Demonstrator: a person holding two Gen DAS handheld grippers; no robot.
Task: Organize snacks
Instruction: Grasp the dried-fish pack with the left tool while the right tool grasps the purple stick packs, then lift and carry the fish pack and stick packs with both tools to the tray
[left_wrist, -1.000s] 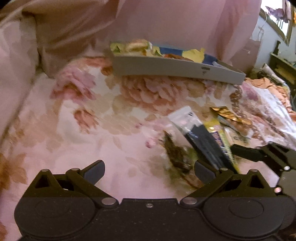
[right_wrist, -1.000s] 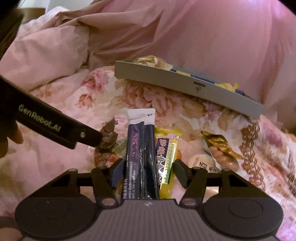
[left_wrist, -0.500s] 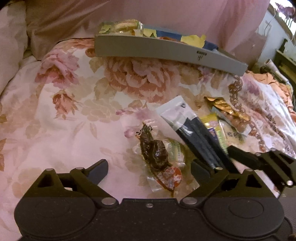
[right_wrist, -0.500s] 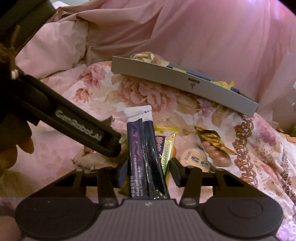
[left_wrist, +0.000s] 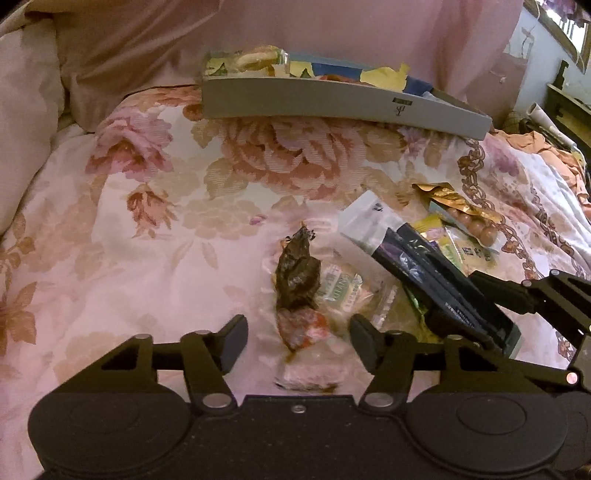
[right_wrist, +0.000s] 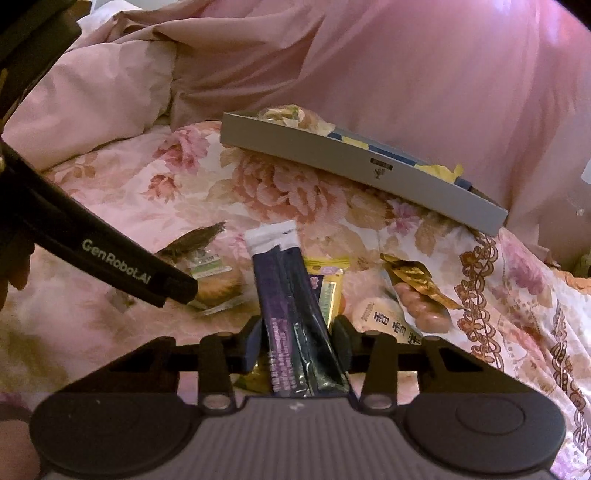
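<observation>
Straddling brown snack (left_wrist: 297, 280) | left tongs (left_wrist: 298, 341) closing, not touching

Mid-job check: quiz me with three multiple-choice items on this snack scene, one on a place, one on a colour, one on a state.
1. Where does the grey tray sit?
A. beyond the loose snacks, by the pink bedding
B. between the right gripper's fingers
C. on the floor

2. What colour is the top end of the dark stick packets?
A. red
B. white
C. green

3. What lies between the right gripper fingers?
A. nothing
B. the gold-wrapped snack
C. the dark stick packets

Answers:
1 A, the tray lies past the snacks, against the pink bedding.
2 B, the packets end in a white strip.
3 C, both pads flank the packets, having just been closing.
</observation>
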